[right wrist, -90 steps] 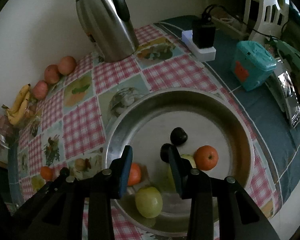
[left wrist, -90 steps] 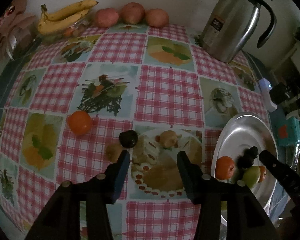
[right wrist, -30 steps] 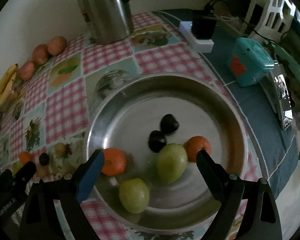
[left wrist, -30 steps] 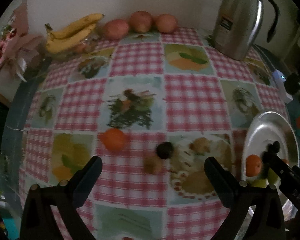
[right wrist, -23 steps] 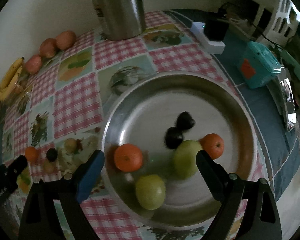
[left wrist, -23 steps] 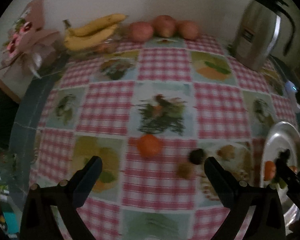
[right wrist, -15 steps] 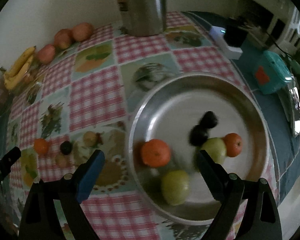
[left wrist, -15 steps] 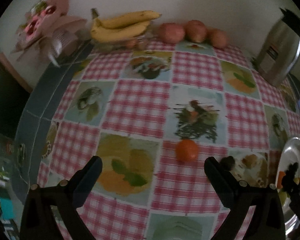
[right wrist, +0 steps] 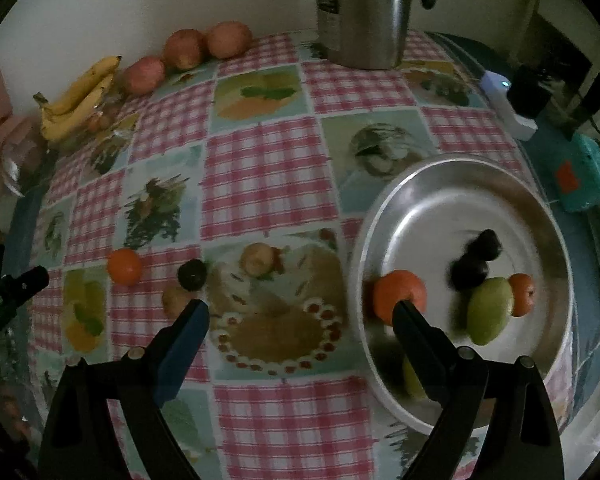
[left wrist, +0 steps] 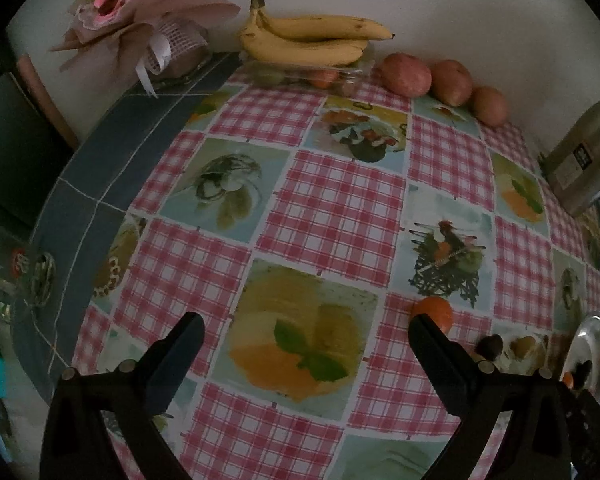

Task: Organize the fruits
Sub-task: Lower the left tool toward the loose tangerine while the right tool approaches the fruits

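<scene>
on the checked tablecloth [right wrist: 268,168] three loose fruits lie together: one small orange [right wrist: 125,266], one dark plum-like fruit [right wrist: 192,275] and one brownish fruit [right wrist: 175,300] just beside it, partly behind the right gripper's fingertip. the steel tray [right wrist: 432,172] holds two oranges [right wrist: 398,294], two dark fruits [right wrist: 474,264] touching each other, and two green fruits, one clear [right wrist: 490,314] and one mostly hidden behind a finger. along the wall stand three reddish apples [right wrist: 184,48] in a row and one bunch of bananas [right wrist: 78,98] on a clear container. one steel thermos jug [right wrist: 360,12] stands at the far edge, one wrapped bouquet [left wrist: 140,20] sits at the corner left of the bananas, and a white power strip [right wrist: 504,104] and a teal box [right wrist: 584,180] lie right of the tray.

the right gripper [right wrist: 300,316] hangs over the cloth with jaws spread wide, nothing between them. the left gripper [left wrist: 306,330] is likewise spread wide and empty, over a printed square, the lone orange [left wrist: 432,312] just past its right fingertip.
</scene>
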`<move>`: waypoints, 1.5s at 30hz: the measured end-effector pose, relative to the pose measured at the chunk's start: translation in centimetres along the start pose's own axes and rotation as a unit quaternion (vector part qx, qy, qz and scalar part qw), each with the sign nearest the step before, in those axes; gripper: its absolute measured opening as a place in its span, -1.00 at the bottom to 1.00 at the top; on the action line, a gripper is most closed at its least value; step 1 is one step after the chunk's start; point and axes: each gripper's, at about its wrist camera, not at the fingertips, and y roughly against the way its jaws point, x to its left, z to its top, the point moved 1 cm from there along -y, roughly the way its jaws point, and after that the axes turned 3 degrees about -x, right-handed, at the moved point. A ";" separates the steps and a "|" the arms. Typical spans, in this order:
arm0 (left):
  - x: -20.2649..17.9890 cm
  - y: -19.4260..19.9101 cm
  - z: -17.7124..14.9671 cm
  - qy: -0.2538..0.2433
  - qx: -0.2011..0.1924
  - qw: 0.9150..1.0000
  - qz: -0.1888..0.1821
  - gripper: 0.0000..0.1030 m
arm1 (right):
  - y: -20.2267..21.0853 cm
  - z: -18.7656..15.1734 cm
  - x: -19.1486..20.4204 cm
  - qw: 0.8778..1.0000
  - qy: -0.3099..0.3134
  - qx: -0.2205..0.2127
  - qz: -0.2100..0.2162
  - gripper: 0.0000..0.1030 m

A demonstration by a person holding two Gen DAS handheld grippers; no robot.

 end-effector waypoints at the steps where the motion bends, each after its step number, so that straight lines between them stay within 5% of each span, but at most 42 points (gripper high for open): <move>1: 0.0 0.0 0.0 0.000 0.000 1.000 -0.002 1.00 | 0.0 0.0 0.2 1.000 0.001 0.000 0.003 0.81; 25: -4.5 -2.9 -0.6 -0.035 0.007 0.997 -0.063 1.00 | -1.7 1.3 1.2 0.999 -0.011 -0.045 0.020 0.79; 31: -5.4 -4.1 -0.7 -0.045 0.014 0.998 -0.049 1.00 | -3.0 1.2 1.4 0.999 -0.008 -0.042 0.031 0.65; 33: -5.5 -4.5 -0.8 -0.043 0.018 0.997 -0.054 1.00 | -3.6 1.1 1.7 0.999 -0.001 -0.037 0.028 0.42; 45: -8.2 -5.0 -1.1 -0.077 0.011 0.994 -0.076 1.00 | -5.0 0.9 1.7 0.999 0.000 -0.026 0.019 0.34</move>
